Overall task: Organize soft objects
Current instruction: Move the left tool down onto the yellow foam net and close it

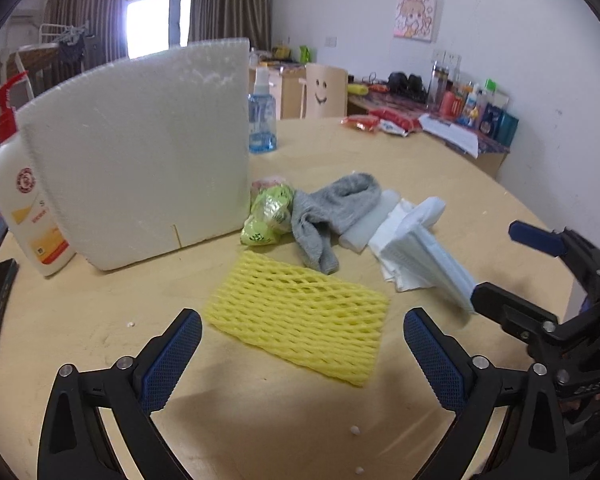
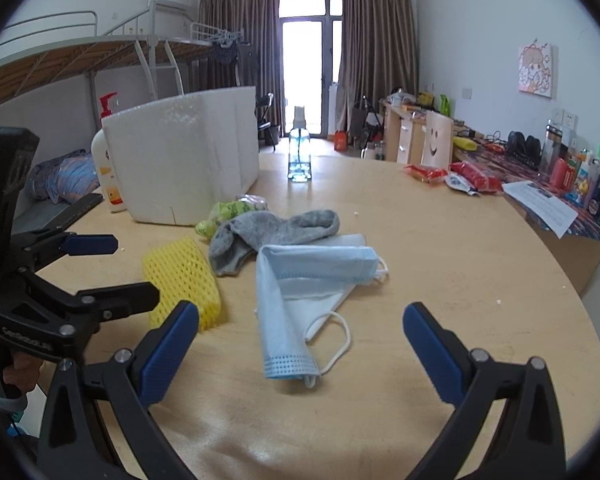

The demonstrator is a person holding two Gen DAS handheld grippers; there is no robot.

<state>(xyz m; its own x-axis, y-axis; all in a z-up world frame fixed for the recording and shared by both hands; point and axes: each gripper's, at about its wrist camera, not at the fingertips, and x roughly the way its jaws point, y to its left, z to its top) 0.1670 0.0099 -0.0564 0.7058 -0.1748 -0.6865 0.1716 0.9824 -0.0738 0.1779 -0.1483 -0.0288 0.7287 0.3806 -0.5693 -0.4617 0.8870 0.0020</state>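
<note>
Both wrist views look low and close across the round wooden table (image 1: pixel 100 320) toward the window, sharing the yellow foam net sleeve (image 1: pixel 300 320) (image 2: pixel 182 280).

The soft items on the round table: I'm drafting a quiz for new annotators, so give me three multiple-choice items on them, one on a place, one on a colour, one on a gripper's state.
1. What does the grey sock lie between?
A. the spray bottle and the snack packets
B. the yellow foam net and the blue face mask
C. the lotion bottle and the foam box

2. What colour is the foam net?
A. yellow
B. pink
C. white

3. How does the right gripper stand?
A. shut on the mask
B. shut on the sock
C. open, holding nothing

Answers: 1 B, the sock sits with the net on its left and the face mask on its right in the right wrist view. 2 A, its mesh is bright yellow. 3 C, its fingers stand wide apart on either side of the mask, not touching it.
</note>
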